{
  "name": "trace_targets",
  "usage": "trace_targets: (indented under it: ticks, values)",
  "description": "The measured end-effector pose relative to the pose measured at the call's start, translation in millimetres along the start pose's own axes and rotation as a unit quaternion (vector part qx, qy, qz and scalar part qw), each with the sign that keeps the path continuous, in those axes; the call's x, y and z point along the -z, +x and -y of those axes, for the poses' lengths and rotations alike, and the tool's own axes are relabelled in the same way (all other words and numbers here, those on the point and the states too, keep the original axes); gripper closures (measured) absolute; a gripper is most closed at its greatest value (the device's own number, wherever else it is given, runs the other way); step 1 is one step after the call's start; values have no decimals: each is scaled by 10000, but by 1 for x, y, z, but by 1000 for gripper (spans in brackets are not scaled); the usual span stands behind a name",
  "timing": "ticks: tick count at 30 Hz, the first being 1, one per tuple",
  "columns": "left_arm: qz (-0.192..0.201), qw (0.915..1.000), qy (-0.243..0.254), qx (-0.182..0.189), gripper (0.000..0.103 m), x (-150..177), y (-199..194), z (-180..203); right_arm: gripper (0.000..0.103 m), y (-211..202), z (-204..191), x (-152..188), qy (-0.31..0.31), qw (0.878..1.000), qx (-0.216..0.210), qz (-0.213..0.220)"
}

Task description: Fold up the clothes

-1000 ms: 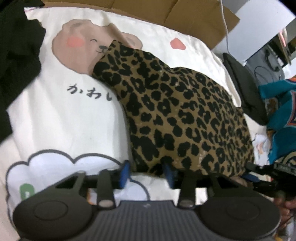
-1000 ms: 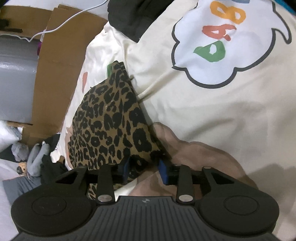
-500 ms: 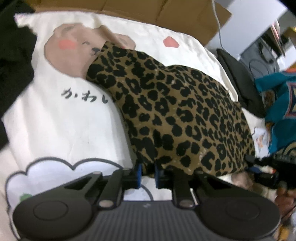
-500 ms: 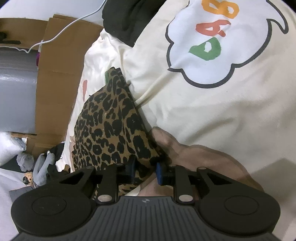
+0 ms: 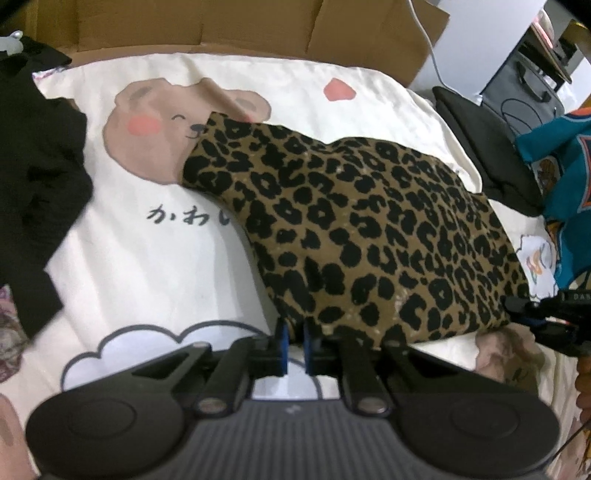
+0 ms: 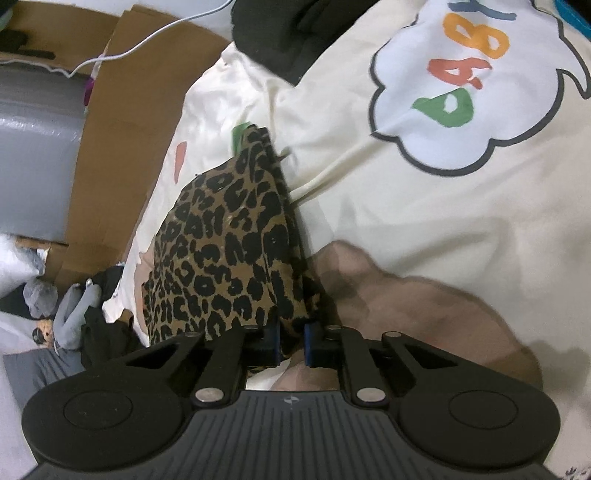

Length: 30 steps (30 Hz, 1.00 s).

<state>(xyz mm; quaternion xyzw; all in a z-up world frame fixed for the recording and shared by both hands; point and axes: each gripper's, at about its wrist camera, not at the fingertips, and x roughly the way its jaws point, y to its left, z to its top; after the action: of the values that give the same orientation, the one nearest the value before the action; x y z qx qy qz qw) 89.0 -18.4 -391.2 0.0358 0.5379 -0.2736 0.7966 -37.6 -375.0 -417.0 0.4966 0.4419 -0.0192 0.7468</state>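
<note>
A leopard-print garment [image 5: 362,236] lies on a cream blanket [image 5: 155,251] printed with a bear and clouds. My left gripper [image 5: 294,345] is shut on the garment's near left corner, with cloth pinched between its blue pads. My right gripper [image 6: 290,341] is shut on the garment's [image 6: 225,254] other near corner. In the left wrist view the right gripper [image 5: 532,317] shows at the far right, at the garment's edge. The near hem between the two corners looks lifted off the blanket.
A black garment [image 5: 33,177] lies at the blanket's left side and another dark one [image 5: 484,147] at the right. A teal jersey [image 5: 561,177] sits beyond it. Brown cardboard [image 5: 229,26] lines the far edge. A white cable [image 6: 140,44] crosses the cardboard.
Both grippers went from open around the garment's near corners to shut on them. The gripped corners have since risen a little off the blanket.
</note>
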Motion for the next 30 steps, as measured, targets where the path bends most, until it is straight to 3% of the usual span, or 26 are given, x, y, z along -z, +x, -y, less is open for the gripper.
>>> trace_targets:
  ticks: [8,11,14,17,20,21,30]
  values:
    - [-214,9991,-184,-330,103,15,-12,-15,94,-5,-4,4,-155,9997,-19,-162]
    - [-124,9984,-493,-247,103,23,-18,-30,94,-5,-4,4,-199,9996,-13,-185]
    - [-16,9973,-726,116,103,21,-23,-36,93,-4,-2,3,-168,9997,-19,-202]
    - [53,9986,-507,143,90,16,-20,-28,88,-3,2,3,-16,9998,-30,-200]
    - [61,9985,-439,309,73,11,-11,-23,65,-1,6,5,128,9997,-74,-191]
    - [98,9984,-424,353,70,10,-9,-21,64,0,6,6,162,9997,-94,-183]
    - [444,9952,-217,845,70,10,22,-24,64,12,14,4,383,9990,-185,-103]
